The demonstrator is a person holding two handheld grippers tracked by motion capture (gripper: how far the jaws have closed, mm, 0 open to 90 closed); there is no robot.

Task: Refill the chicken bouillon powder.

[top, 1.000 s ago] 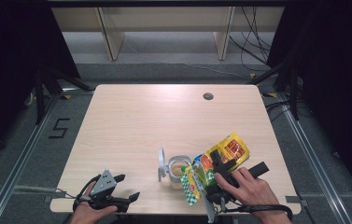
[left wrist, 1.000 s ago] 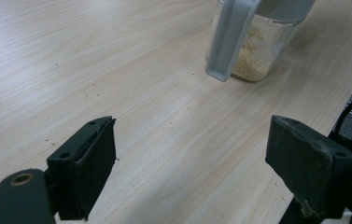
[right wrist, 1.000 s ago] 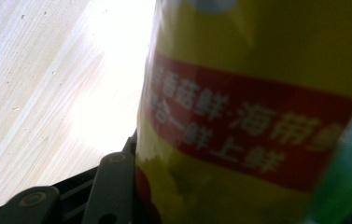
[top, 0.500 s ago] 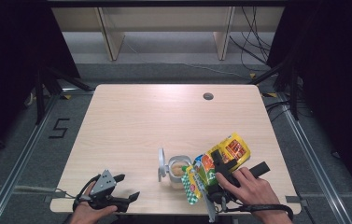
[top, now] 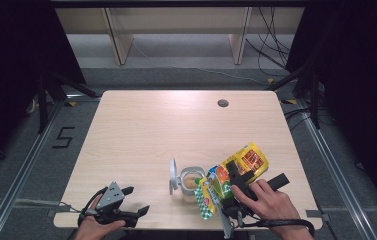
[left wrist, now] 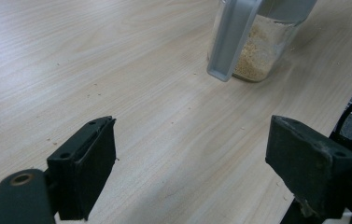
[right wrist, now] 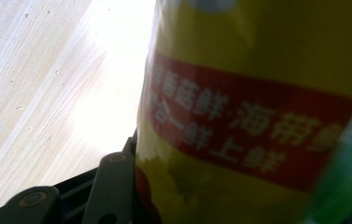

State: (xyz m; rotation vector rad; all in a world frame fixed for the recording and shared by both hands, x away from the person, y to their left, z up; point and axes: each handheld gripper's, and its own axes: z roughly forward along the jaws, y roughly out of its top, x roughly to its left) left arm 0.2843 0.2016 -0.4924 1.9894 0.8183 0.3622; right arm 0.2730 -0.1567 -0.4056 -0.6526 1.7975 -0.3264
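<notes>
A clear jar (top: 192, 181) with pale powder in its bottom stands near the table's front edge, its grey lid (top: 173, 176) flipped open to the left. In the left gripper view the jar (left wrist: 260, 60) and lid (left wrist: 232, 42) are ahead and to the right. My right gripper (top: 236, 174) is shut on a yellow pouch (top: 248, 159) with a red band; its green-and-orange end (top: 207, 196) lies against the jar's right side. In the right gripper view the pouch (right wrist: 257, 107) presses on one finger (right wrist: 113, 186) and hides the other. My left gripper (top: 137, 200) rests open at the front left, its jaws (left wrist: 197, 140) wide apart over bare wood.
The light wooden table (top: 166, 130) has a cable hole (top: 222, 103) at the back right. Small crumbs dot the wood near the jar. A shelf frame (top: 176, 30) stands beyond the far edge, and cables (top: 276, 55) lie on the floor at the back right.
</notes>
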